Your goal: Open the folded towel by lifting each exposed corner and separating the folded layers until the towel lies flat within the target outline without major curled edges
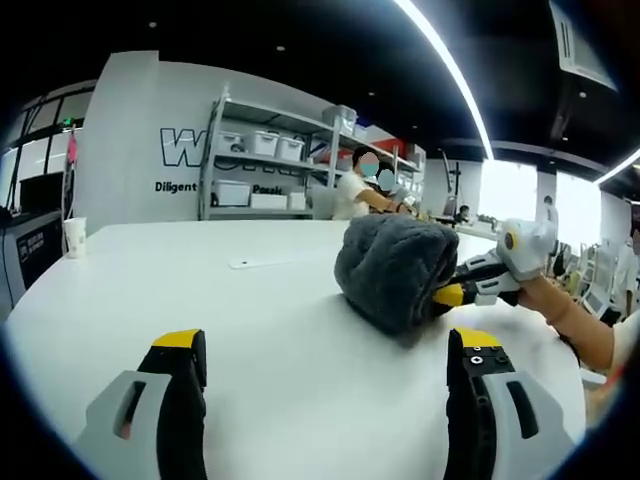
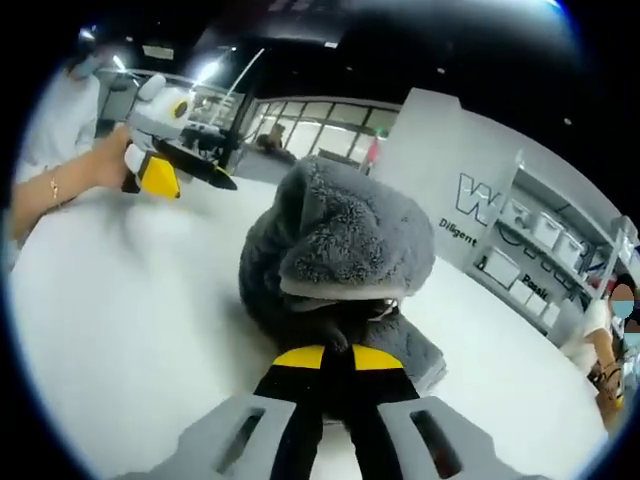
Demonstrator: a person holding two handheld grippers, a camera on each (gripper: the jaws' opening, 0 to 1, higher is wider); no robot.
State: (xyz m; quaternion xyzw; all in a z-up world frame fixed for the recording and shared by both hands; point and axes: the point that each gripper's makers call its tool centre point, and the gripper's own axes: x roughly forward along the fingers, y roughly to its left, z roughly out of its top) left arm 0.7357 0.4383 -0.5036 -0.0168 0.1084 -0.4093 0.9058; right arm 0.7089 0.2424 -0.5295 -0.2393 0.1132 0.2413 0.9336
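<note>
Yellow-tipped right tongs (image 2: 335, 358) pinch the grey towel's (image 2: 335, 250) near edge, jaws closed, lifting it off the white table (image 2: 120, 300). Left tongs (image 1: 325, 350) hang wide open, holding nothing, farther from the bundle.

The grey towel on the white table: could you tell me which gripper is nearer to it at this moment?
Right. The right gripper is shut on the grey towel, lifting a fold off the white table. The left gripper is open, short of the towel, apart from it.

Left gripper (image 1: 325, 365) agape, right gripper (image 2: 338, 356) clamped.
</note>
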